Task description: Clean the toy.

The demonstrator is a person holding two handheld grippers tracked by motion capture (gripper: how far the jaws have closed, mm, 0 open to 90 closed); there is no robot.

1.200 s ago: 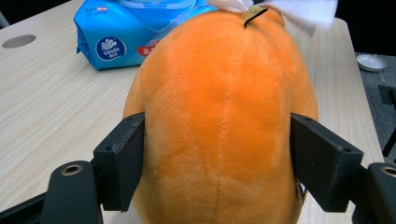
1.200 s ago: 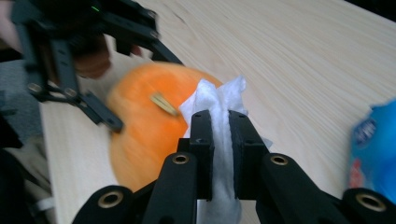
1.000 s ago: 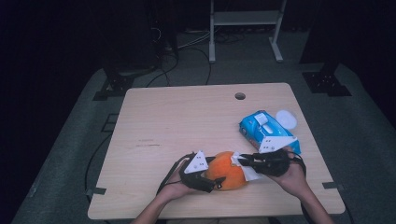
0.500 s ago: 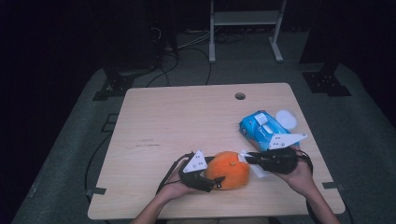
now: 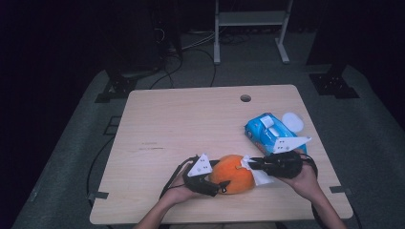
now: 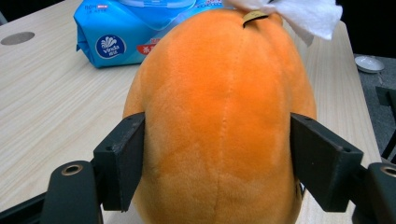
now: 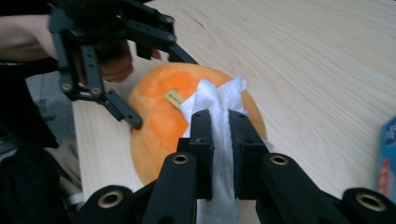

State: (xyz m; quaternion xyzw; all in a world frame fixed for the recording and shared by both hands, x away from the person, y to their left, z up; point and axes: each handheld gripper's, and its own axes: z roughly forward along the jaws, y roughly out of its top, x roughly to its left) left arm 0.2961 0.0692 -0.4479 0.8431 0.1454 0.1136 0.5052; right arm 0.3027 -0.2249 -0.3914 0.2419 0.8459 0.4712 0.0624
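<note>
Now one orange plush (image 5: 233, 173) sits squeezed in the left claw (image 5: 220, 185); the right claw (image 5: 249, 163) pinches one white wipe (image 7: 219, 112).

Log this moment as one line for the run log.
left tool: shut on orange plush pumpkin | right tool: shut on white wipe, wipe on pumpkin top | blue wipes pack: on table, beyond pumpkin
</note>
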